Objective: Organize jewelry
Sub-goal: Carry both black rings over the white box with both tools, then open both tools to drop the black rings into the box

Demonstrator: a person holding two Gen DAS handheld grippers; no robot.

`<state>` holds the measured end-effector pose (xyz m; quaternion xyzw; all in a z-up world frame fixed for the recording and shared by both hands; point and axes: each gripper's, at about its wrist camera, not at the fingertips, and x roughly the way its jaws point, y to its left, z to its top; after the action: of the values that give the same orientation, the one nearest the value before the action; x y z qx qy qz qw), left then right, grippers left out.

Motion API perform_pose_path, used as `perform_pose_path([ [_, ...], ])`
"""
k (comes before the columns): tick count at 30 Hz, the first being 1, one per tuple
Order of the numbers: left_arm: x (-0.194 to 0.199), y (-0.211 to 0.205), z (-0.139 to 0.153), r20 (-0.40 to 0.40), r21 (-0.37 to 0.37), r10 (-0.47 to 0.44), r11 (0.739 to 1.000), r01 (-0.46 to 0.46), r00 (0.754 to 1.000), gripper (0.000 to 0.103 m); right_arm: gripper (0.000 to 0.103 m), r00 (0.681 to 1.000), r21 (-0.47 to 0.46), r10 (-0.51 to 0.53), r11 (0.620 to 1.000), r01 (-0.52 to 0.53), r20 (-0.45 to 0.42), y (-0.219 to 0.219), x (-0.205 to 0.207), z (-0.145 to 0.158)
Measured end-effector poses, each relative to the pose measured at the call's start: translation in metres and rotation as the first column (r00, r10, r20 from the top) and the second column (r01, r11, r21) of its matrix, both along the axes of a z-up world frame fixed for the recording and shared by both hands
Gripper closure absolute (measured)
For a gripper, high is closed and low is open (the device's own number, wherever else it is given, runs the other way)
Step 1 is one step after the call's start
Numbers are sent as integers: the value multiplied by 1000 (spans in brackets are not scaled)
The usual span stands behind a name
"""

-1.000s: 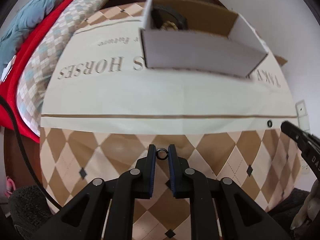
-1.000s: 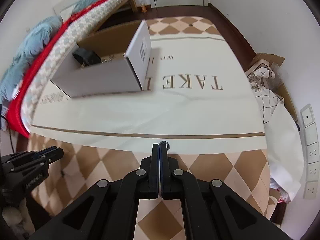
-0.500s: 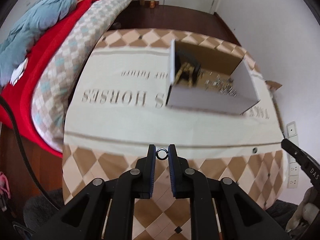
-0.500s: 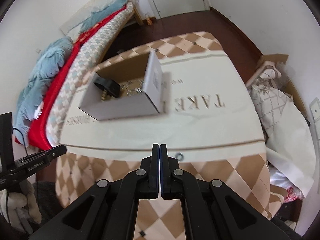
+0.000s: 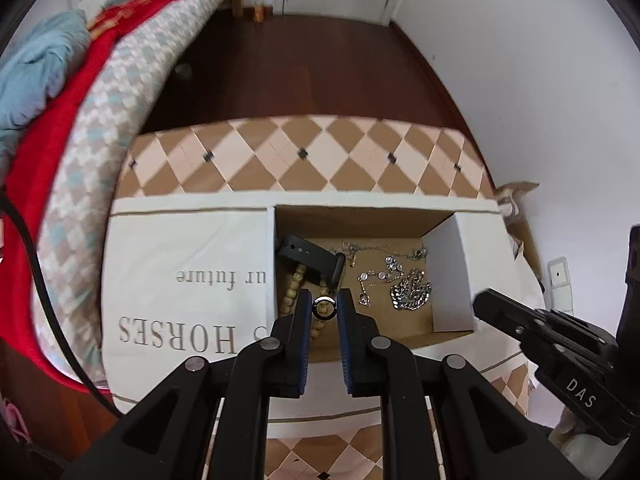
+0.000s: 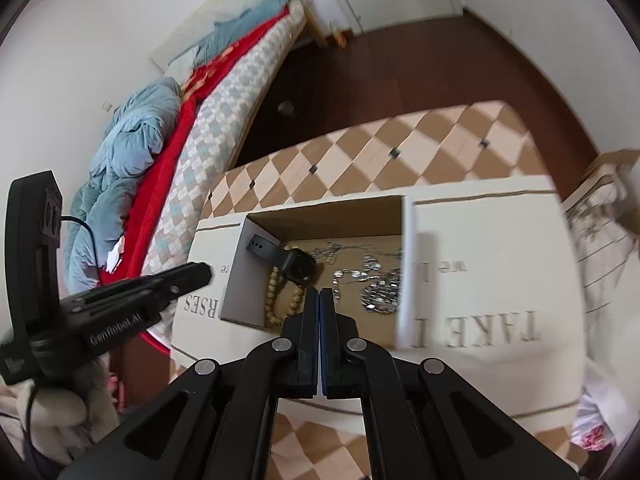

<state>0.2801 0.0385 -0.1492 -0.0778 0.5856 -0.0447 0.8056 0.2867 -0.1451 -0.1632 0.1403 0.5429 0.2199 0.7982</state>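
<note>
A small silver ring [image 5: 324, 307] sits between the tips of my left gripper [image 5: 324, 306], whose jaws are opening a little while the pads still touch it. It hangs over the near left part of an open cardboard box [image 5: 270, 264], above a wooden bead bracelet [image 5: 294, 286]. A black watch [image 5: 312, 258] and silver chains [image 5: 410, 290] also lie in the box [image 6: 406, 272]. My right gripper [image 6: 320, 292] is shut with nothing in it, over the box's near edge. The watch [image 6: 298, 266] and the chains [image 6: 380, 288] show there too.
The box stands on a cream cloth with printed letters [image 5: 180, 320] over a diamond-patterned table [image 5: 304, 160]. A bed with red and blue covers [image 5: 60, 92] runs along the left. A paper bag [image 6: 600, 232] and wall sockets [image 5: 560, 280] are at the right.
Both grippers rose and moved forward over the box, so its inside now shows from above. The ring stayed between the left tips. The right gripper left a small ring behind on the cloth.
</note>
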Motion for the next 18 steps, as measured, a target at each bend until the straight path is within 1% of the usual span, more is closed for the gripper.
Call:
perform_pose_path([
  [2,7,3,-9,-42,-21,11,1000,-12,999,91,103,1000,9,2,1000,-2,-22,6,8,-6],
  [3,10,6,-13,-56,-33,18,999,-20,998,89,102,999,16,4,1000,-4,-34,8,12,-8],
  [4,13,8,-15,-66,-34,26,999,-28,997,86,101,999,15,4,1000,-4,-45,9,15,-10],
  [5,16,10,-17,-69,-35,33,999,-36,997,78,98,999,7,1,1000,-1,-52,10,16,-11],
  [6,16,13,-16,-62,-33,39,999,-41,997,65,83,998,-9,-8,1000,7,-56,10,18,-12],
  [7,17,15,-14,-55,-25,46,999,-48,997,56,63,998,-11,-9,1000,9,-55,10,18,-13],
  [8,17,18,-12,-44,-16,56,998,-56,997,39,55,999,-16,-13,1000,12,-51,9,17,-12],
  [9,16,21,-9,-26,-9,67,998,-67,997,32,47,999,-28,-19,999,17,-43,8,16,-11],
  [11,14,26,-4,-5,25,82,996,-82,997,32,47,999,-64,-28,998,26,-31,6,13,-9],
  [12,14,28,-4,-1,42,87,995,-87,996,30,47,999,-71,-29,997,27,-27,5,13,-8],
  [13,11,30,-3,6,69,97,993,-97,995,25,44,999,-81,-31,996,29,-23,3,12,-7],
  [14,9,32,-3,12,98,104,990,-105,995,11,41,999,-103,-41,994,39,-17,2,10,-6],
  [15,7,34,-3,18,114,108,987,-109,994,4,33,999,-118,-46,992,44,-13,1,9,-6],
  [16,4,36,-4,22,135,117,984,-118,993,3,26,999,-136,-45,990,44,-5,0,8,-5],
  [18,-2,38,-8,21,170,126,977,-128,992,3,22,999,-175,-46,984,46,4,-1,5,-4],
])
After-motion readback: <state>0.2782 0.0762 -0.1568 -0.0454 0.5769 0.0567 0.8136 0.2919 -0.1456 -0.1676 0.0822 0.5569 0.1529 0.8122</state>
